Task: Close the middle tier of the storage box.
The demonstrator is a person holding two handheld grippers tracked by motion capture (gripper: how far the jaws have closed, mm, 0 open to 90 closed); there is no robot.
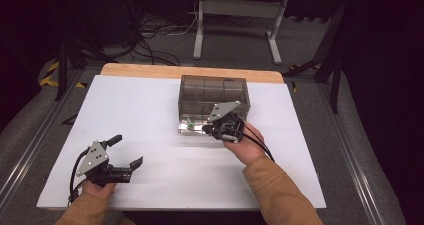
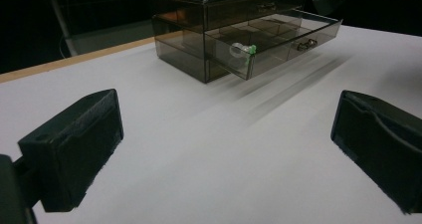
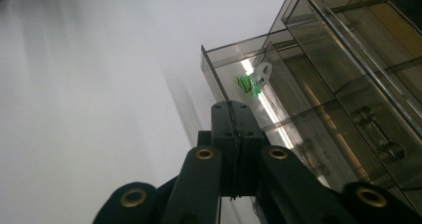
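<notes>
Right now I'm holding my right gripper (image 1: 216,130) with jaws pressed together, nothing between them, at the front of the smoky drawer box (image 1: 213,91) in mid-table. Its bottom drawer (image 2: 278,40) is sitting pulled out toward me, long axis running across the table. Inside it a small green-and-clear piece (image 3: 251,80) is lying near one end. My left gripper (image 1: 127,151) is resting wide open on the white table (image 1: 135,110), well apart, jaws pointing toward the box.

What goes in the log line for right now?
left gripper open, on table | right gripper shut, at open drawer | ring in drawer
</notes>
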